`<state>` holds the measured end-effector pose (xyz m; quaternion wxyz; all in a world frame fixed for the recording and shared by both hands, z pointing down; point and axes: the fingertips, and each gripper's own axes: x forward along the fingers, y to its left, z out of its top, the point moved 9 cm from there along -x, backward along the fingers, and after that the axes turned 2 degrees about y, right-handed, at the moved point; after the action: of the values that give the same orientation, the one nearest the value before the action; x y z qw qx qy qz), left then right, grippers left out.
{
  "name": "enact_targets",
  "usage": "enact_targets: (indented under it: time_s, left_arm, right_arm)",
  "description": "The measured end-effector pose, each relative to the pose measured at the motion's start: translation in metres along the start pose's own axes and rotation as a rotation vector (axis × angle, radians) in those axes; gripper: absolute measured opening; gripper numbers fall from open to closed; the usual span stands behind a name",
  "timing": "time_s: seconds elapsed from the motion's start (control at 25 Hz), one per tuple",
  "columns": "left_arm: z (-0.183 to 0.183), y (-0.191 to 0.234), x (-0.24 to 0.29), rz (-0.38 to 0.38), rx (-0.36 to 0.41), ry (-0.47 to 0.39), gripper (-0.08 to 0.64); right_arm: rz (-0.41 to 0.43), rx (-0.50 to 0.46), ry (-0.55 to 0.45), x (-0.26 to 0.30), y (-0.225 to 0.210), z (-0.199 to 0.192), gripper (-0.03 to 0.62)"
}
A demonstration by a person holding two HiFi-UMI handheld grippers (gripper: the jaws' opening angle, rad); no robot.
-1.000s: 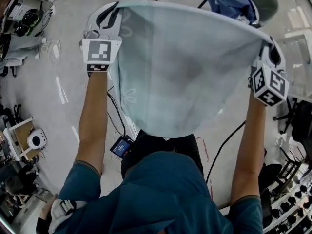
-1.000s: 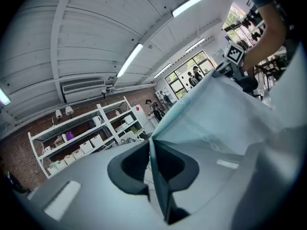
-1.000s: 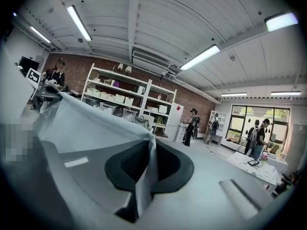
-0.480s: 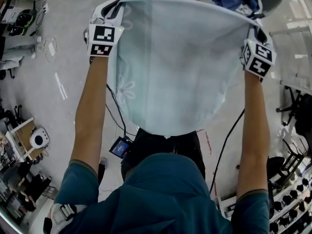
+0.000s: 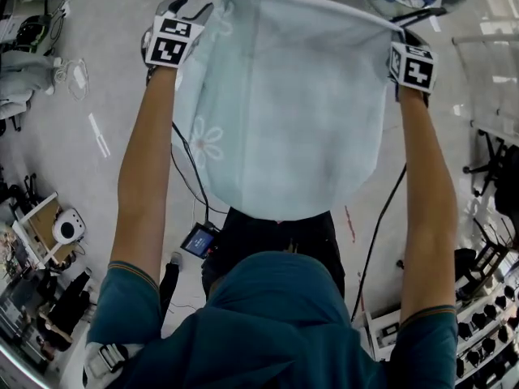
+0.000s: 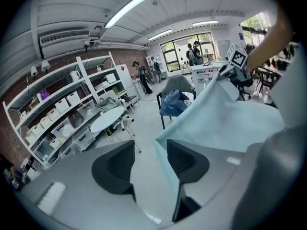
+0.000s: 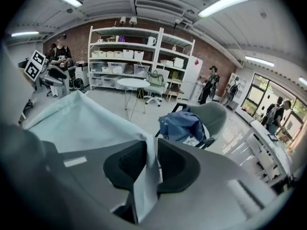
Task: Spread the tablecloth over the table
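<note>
Tablecloth (image 5: pixel 284 112): pale blue-green with a flower print, held in the air ahead of the person over the floor (image 5: pixel 105 104). No tabletop can be made out beneath it. Its long top edge runs side to side between the two grippers, and the rest hangs back toward the person's body.

Left gripper (image 5: pixel 190 8) is at the left corner and right gripper (image 5: pixel 403 40) at the right corner, about level, neither nearer. The cloth lies inboard of each.

Left fingers (image 6: pixel 187 163): opening, already wide apart. The corner passes between them and lies against the inner finger only, with the outer one clear of it. No grip.

Right fingers (image 7: pixel 177 166): starting to open, but the corner is pinched between the pads, with a strip hanging down through them.

Judgement: the release needs both corners to drop together. The left is ahead, so the cloth may swing toward the right.

Versus a second ago: both grippers sit farther out from the body, the top edge is straighter and the cloth flatter. The left fingers were clamped on the corner then.
</note>
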<state>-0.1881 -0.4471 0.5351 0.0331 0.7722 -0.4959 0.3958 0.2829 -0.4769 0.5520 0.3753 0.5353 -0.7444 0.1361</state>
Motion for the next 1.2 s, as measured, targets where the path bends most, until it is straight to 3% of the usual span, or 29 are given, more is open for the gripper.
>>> enact_targets:
  time_s: [0.2, 0.4, 0.48, 0.6, 0.72, 0.84, 0.88, 0.92, 0.96, 1.0, 1.2]
  left_arm:
    - [-0.027, -0.001, -0.022, 0.049, -0.006, 0.015, 0.181]
    - [-0.073, -0.071, -0.064, -0.042, -0.015, 0.048, 0.183]
    - [-0.105, -0.116, -0.077, -0.069, 0.004, 0.124, 0.192]
    - [-0.156, -0.154, -0.088, -0.016, -0.007, 0.285, 0.256]
    - [-0.189, -0.154, -0.093, 0.035, -0.086, 0.363, 0.255]
    - [-0.197, -0.143, -0.097, 0.015, -0.123, 0.35, 0.254]
    - [-0.198, -0.141, -0.098, 0.002, -0.111, 0.347, 0.232]
    - [-0.199, -0.139, -0.099, -0.009, -0.096, 0.346, 0.12]
    - [-0.202, -0.138, -0.1, -0.016, -0.088, 0.345, 0.053]
    - [-0.205, -0.135, -0.1, -0.019, -0.09, 0.342, 0.032]
    - [-0.219, -0.105, -0.096, 0.055, -0.091, 0.354, 0.002]
  right_arm:
    - [0.075, 0.042, 0.113, 0.015, 0.011, -0.027, 0.112]
    - [0.138, 0.124, 0.138, -0.012, 0.032, -0.081, 0.115]
    - [0.166, 0.145, 0.187, -0.026, 0.045, -0.12, 0.128]
    - [0.182, 0.213, 0.255, -0.043, 0.063, -0.175, 0.146]
    - [0.15, 0.22, 0.212, -0.053, 0.074, -0.197, 0.147]
    - [0.119, 0.215, 0.157, -0.056, 0.081, -0.192, 0.147]
    - [0.114, 0.197, 0.153, -0.057, 0.085, -0.189, 0.141]
    - [0.112, 0.164, 0.154, -0.058, 0.09, -0.186, 0.12]
    - [0.112, 0.124, 0.16, -0.058, 0.095, -0.184, 0.064]
    - [0.108, 0.09, 0.168, -0.057, 0.1, -0.182, 0.021]
    - [0.086, 0.076, 0.206, -0.044, 0.095, -0.173, 0.014]
